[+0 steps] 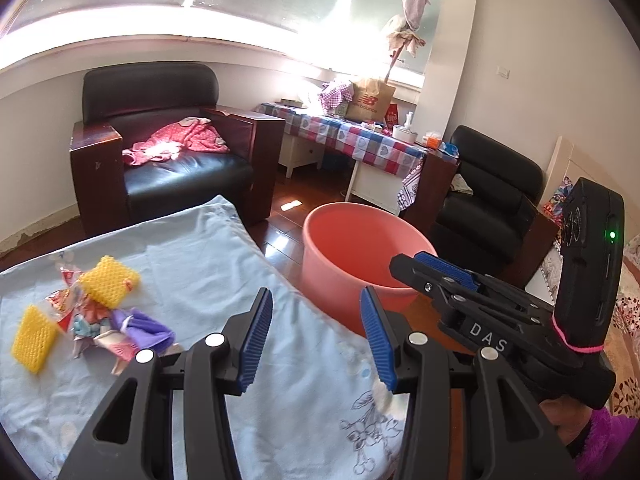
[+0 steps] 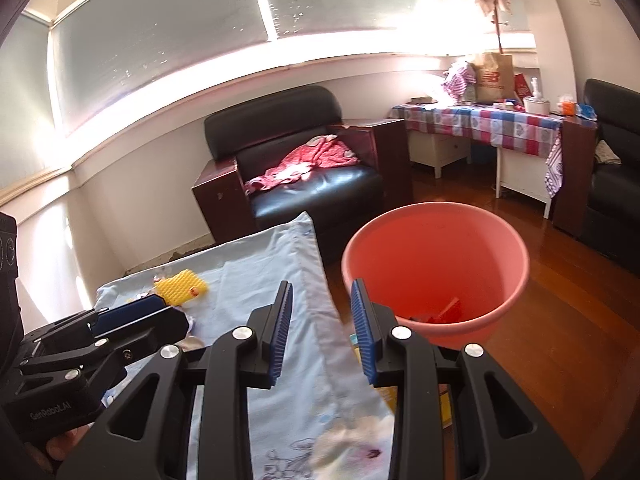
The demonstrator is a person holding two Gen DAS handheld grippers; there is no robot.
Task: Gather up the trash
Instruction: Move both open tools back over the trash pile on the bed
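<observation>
Sunlit room, blue cloth (image 1: pixel 208 264) beneath us: our left gripper (image 1: pixel 316 340) and right gripper (image 2: pixel 320 338) both gape empty over its near edge. Trash pile (image 1: pixel 92 312) lies far left, pink bucket (image 2: pixel 436 264) right on the floor. Grabbing there, we risk snagging cloth and dragging wrappers off.

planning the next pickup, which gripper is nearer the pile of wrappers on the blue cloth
Left. The left gripper hangs over the blue cloth just right of the wrapper pile; the right gripper sits further right, at the cloth's edge beside the pink bucket.
</observation>
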